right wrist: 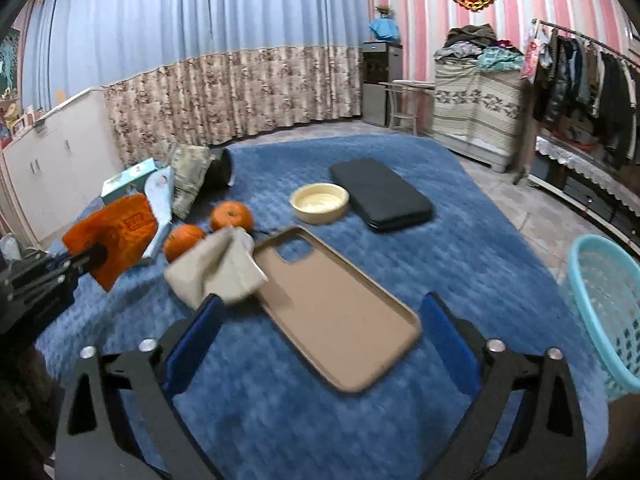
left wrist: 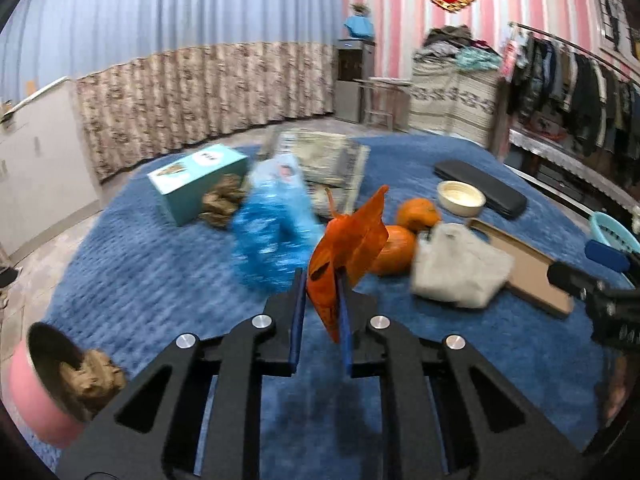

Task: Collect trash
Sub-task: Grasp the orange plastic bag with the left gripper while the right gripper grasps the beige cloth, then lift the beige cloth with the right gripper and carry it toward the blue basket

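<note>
Left tool (left wrist: 322,280) pinches orange wrapper (left wrist: 344,256), lifted above the blue rug (left wrist: 160,264). Right tool (right wrist: 320,316) spread, straddling tan phone case (right wrist: 336,308). Only right view shows teal basket (right wrist: 608,304) fully.

A crumpled orange wrapper (left wrist: 344,256) stands upright, lifted above the blue blanket (left wrist: 160,280), near two oranges (left wrist: 394,248).

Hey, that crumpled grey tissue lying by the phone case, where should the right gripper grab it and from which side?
Probably pinch the raised fold of the crumpled grey tissue, coming from above and slightly from the near side. It bunches up off the blue blanket, giving the open right gripper something to close on. Its far edge leans on an orange and its right edge overlaps the phone case, so avoid those sides.
</note>
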`<state>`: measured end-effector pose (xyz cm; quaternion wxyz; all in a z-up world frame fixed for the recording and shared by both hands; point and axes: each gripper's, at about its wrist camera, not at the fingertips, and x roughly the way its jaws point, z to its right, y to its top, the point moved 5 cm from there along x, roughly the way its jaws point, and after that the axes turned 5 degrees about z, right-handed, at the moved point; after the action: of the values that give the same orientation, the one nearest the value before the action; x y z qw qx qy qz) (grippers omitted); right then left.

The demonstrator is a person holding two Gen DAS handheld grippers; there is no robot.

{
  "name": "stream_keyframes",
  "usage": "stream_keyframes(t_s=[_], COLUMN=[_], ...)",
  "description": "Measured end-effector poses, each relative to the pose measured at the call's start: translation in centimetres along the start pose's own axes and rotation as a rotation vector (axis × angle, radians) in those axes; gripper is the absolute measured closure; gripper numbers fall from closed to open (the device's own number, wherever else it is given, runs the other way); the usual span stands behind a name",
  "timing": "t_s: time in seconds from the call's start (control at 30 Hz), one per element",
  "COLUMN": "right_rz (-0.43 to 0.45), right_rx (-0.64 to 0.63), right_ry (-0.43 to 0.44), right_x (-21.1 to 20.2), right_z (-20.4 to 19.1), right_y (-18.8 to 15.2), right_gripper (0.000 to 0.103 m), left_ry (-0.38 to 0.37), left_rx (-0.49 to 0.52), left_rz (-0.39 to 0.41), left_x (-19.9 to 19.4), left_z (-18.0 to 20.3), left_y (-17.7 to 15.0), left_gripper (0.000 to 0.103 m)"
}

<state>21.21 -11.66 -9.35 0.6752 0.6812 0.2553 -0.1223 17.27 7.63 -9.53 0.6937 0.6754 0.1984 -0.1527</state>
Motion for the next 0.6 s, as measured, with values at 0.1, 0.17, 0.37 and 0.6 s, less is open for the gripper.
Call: stream_keyframes(t_s=[0.1, 0.17, 0.37, 0.6], right_rz=[-0.037, -0.063, -0.121, -0.080], right_rx=[-0.031, -0.050, -0.056, -0.055], right_ry=[0.030, 0.051, 0.093, 0.126], right_x=[2.0, 3.1, 4.9, 3.9], right_z=[-1.9, -3.1, -4.2, -4.3], right_y=[0.4, 0.2, -0.3, 0.2], right_gripper=[0.025, 0.030, 0.058, 0.096], left_ry=[-0.002, -0.003, -0.022, -0.011], left_rx=[-0.039, -0.044, -0.060, -0.048], left_rz=[-0.019, -0.025, -0.033, -0.032], left_x=[0.5, 0.9, 1.2, 1.1], left_z=[-1.0, -1.0, -1.4, -1.4], left_y=[-0.6, -0.5, -0.7, -0.7], left_gripper=[0.089, 0.089, 0.089, 0.089])
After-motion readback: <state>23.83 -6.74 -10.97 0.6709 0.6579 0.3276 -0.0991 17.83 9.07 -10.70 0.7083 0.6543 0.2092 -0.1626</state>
